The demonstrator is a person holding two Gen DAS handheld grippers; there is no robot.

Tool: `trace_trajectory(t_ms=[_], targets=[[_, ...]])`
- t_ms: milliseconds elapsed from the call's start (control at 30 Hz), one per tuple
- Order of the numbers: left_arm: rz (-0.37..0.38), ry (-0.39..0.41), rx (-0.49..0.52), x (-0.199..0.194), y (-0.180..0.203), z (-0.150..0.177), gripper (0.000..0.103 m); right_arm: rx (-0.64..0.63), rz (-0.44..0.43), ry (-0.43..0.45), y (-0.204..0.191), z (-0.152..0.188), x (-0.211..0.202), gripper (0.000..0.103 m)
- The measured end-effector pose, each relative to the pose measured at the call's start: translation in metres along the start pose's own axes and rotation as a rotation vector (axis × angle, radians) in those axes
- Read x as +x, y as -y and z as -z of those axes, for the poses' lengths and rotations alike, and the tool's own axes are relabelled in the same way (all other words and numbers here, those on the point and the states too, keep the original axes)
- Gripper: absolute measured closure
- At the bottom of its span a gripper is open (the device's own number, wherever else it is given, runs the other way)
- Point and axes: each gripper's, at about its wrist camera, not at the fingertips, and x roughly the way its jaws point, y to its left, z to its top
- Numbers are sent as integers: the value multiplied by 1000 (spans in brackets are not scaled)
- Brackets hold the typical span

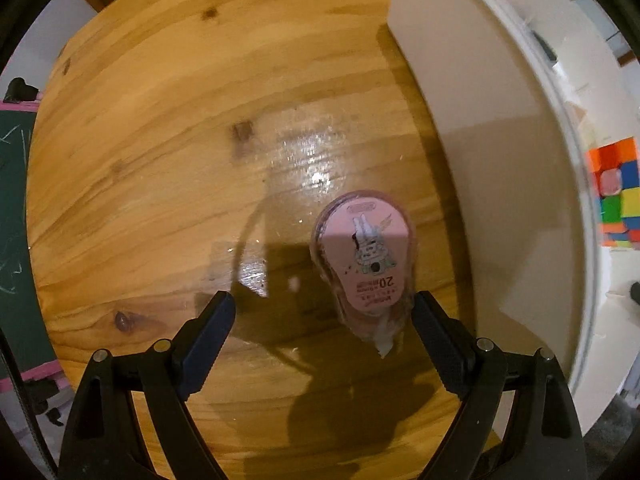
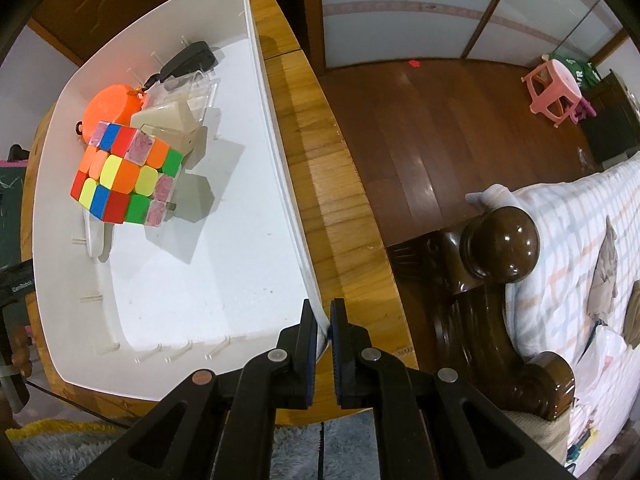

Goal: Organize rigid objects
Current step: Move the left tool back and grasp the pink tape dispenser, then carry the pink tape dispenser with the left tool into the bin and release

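A pink correction tape dispenser (image 1: 364, 260) with a rabbit picture lies flat on the wooden table (image 1: 160, 160). My left gripper (image 1: 323, 303) hangs over it, open wide; the dispenser sits between the fingers, close against the right finger (image 1: 430, 320) and far from the left one. My right gripper (image 2: 323, 320) is shut on the near rim of the white bin (image 2: 280, 184). Inside the bin are a Rubik's cube (image 2: 124, 172), an orange round object (image 2: 108, 106), beige blocks (image 2: 168, 120), a clear plastic piece (image 2: 192, 86) and a black object (image 2: 188, 60).
The bin's white outer wall (image 1: 480, 140) stands just right of the dispenser, with the cube (image 1: 616, 196) showing past its rim. A green chalkboard (image 1: 14, 200) is left of the table. Right of the table edge (image 2: 340, 208) are a dark wooden post (image 2: 500, 240), a checked blanket (image 2: 580, 260) and a pink stool (image 2: 554, 88).
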Motion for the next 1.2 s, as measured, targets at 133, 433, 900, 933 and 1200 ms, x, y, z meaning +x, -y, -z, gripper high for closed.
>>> trace_trajectory(t_ms=[133, 433, 900, 933, 1200], targets=[[-11, 0, -1, 1, -2, -2, 12, 8, -5, 2, 2, 1, 1, 97], [-19, 9, -66, 0, -5, -4, 16, 10, -11, 0, 3, 1, 1, 96], [-38, 73, -35, -14, 11, -24, 50, -7, -29, -2, 4, 0, 2, 97], [-44, 74, -44, -17, 10, -24, 50, -8, -31, -2, 4, 0, 2, 97], [-44, 149, -80, -74, 11, -13, 50, -21, -49, -5, 6, -1, 3, 97]])
